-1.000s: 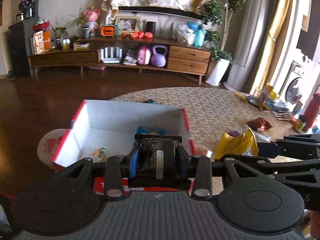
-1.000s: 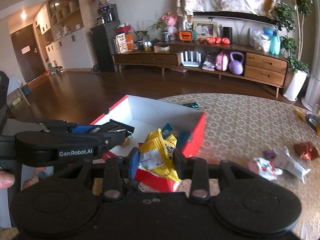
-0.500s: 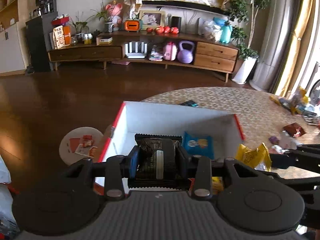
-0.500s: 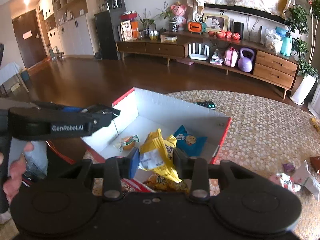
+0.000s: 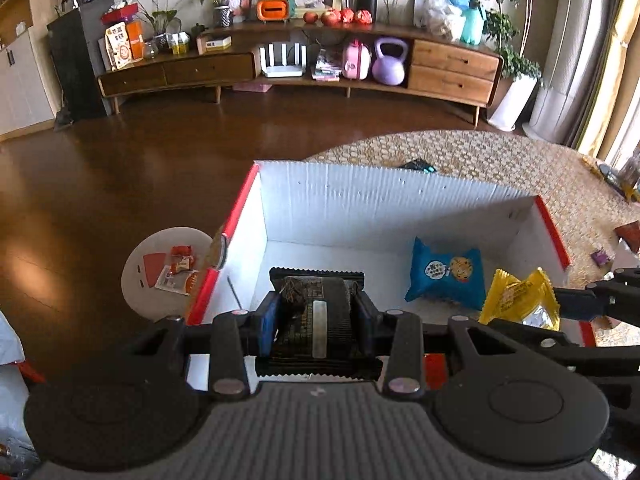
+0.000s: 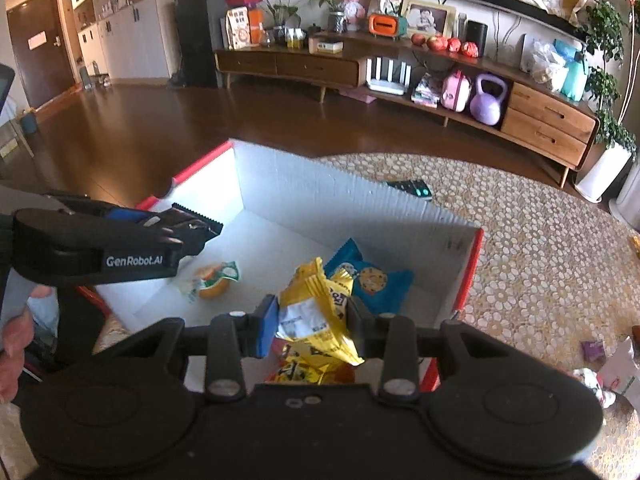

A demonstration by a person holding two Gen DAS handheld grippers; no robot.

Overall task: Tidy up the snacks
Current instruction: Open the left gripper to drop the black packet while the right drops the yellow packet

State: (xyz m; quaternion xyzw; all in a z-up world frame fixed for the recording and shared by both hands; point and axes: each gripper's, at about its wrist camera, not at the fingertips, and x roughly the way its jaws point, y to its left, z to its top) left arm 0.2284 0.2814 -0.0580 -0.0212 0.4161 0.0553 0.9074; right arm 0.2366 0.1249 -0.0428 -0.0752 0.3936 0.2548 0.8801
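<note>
Black and ridged, a dark snack packet (image 5: 316, 320) sits clenched in the jaws of the left gripper (image 5: 316, 322), held over the near left part of the white box (image 5: 360, 200) with red rims. At about 3 o'clock from it, the right gripper (image 6: 312, 320) has its jaws clamped on a crinkled yellow snack bag (image 6: 316, 312), also held over the box's near edge. On the box floor just beyond the yellow bag lies a blue cookie packet (image 5: 444, 278), at roughly 1 o'clock from the dark packet; at 10 o'clock from the yellow bag rests a small orange jelly cup (image 6: 212, 280). The box stands on the patterned counter (image 6: 540, 240), where a dark remote (image 6: 410, 189) lies past its far wall. Farther off, at 12 o'clock, a wooden sideboard (image 5: 452, 68) lines the wall across the brown floor (image 5: 120, 160).
</note>
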